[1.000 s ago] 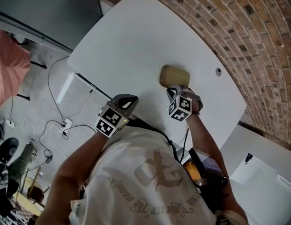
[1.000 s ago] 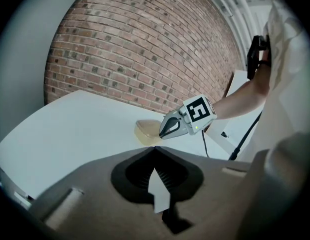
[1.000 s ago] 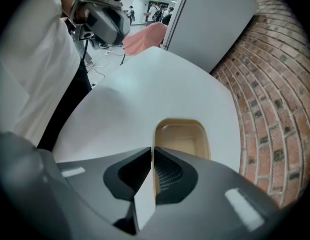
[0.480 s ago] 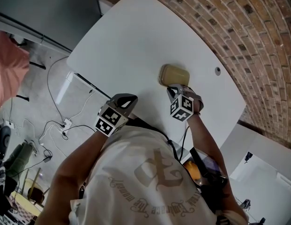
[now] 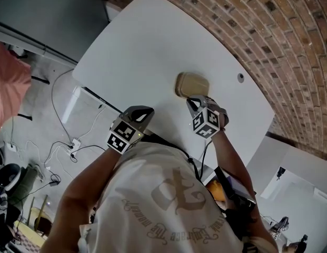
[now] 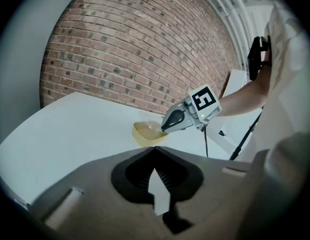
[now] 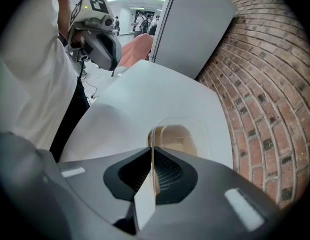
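A shallow tan plastic tray rests on the white table near the brick wall. My right gripper is shut on the tray's near rim, and the thin edge runs between its jaws. In the left gripper view the tray tilts, its near side raised under the right gripper. In the right gripper view the tray lies just beyond the jaws. My left gripper hangs at the table's front edge, shut with nothing in it.
A brick wall runs along the table's far side. A small round hole sits in the tabletop right of the tray. Cables and a pink cloth lie on the floor to the left. A grey cabinet stands at the table's far end.
My right gripper has risen slightly with the tray's near rim, so the tray now tilts. The left gripper has stayed where it was.
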A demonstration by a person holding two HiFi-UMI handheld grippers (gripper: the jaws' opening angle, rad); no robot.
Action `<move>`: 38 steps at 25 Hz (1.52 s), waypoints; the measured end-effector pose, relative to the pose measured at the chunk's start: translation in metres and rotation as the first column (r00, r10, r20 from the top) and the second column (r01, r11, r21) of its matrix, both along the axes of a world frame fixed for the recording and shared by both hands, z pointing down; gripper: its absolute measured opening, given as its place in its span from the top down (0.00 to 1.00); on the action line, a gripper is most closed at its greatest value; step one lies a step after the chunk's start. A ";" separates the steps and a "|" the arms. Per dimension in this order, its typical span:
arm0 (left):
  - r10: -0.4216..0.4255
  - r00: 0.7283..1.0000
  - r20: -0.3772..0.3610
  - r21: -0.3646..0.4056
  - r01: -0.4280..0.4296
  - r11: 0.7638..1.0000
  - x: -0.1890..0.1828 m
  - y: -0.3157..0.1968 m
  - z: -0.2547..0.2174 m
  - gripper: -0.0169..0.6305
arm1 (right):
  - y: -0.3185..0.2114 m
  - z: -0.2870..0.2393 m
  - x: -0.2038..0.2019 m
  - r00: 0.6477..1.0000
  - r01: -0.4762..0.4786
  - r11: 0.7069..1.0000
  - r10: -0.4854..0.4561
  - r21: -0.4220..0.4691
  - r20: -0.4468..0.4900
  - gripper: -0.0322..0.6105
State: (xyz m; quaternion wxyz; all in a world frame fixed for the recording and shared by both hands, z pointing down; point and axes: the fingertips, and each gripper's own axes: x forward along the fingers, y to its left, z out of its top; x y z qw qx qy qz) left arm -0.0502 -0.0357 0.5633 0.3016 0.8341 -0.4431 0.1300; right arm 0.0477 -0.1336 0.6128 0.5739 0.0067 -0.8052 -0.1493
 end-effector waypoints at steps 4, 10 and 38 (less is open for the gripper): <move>0.015 1.000 0.010 0.010 -0.016 1.000 0.003 0.000 -0.001 0.97 | 0.003 -0.013 0.000 1.000 0.003 1.000 -0.003 0.014 0.018 0.91; 0.039 0.999 0.010 0.020 -0.039 0.999 0.008 0.001 -0.004 0.97 | 0.006 -0.030 -0.001 0.999 -0.010 0.999 0.009 0.032 0.049 0.91; 0.169 0.984 0.047 0.065 -0.172 0.983 0.016 -0.008 -0.022 0.97 | 0.023 -0.082 0.063 0.936 -0.317 0.947 0.301 0.062 0.181 0.91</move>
